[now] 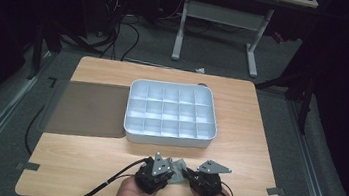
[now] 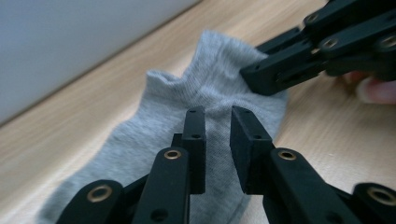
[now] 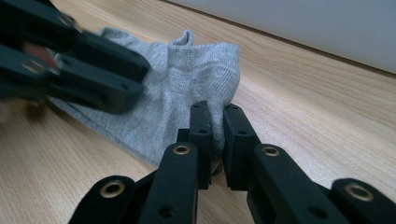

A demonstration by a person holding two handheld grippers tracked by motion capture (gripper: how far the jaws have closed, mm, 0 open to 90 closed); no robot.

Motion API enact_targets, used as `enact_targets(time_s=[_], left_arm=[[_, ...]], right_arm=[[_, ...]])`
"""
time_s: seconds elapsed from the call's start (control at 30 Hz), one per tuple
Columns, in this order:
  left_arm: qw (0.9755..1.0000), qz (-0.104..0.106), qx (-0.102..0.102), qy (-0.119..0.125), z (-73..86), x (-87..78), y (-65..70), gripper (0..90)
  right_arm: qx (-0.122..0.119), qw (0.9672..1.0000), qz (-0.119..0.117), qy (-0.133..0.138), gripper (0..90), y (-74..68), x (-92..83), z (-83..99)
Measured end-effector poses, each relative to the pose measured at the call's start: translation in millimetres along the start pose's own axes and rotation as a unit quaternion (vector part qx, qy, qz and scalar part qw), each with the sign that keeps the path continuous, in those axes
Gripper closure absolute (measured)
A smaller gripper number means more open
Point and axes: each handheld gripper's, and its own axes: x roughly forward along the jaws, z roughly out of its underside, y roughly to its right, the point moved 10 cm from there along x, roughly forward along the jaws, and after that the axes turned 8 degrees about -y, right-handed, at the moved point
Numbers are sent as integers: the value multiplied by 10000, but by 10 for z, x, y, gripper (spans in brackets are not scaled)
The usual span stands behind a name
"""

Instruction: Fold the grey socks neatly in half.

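Note:
A small grey sock (image 1: 180,171) lies on the wooden table near its front edge, between my two grippers. In the right gripper view my right gripper (image 3: 215,108) is shut on the sock's (image 3: 187,79) near edge, with fabric drawn up between the jaws. Its jaws also reach the sock's edge at the top right of the left gripper view. My left gripper (image 2: 218,112) hangs over the middle of the sock (image 2: 205,79), jaws a little apart, and the cloth under them lies flat and unpinched. A blurred left gripper (image 3: 126,79) crosses the sock's far end.
A white tray (image 1: 170,140) divided into several compartments stands mid-table, just beyond the grippers. A grey mat (image 1: 88,110) lies left of it. The person's hands come in at the table's front edge. Desk legs and cables stand on the floor behind.

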Motion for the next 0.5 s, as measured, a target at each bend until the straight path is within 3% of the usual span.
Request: enact_targets(time_s=[0.1, 0.33, 0.5], left_arm=[[9999, -120, 55, 6, 17, 32, -8, 787], [9995, -297, 25, 40, -25, 76, 3, 798], [9992, -370, 115, 31, -69, 115, 41, 799]], right_arm=[[0, 10000, -23, 23, 853, -1, -14, -6], [3, 9987, -225, 456, 869, -91, -171, -119], [-63, 9979, -212, 610, 871, -141, -222, -170]])
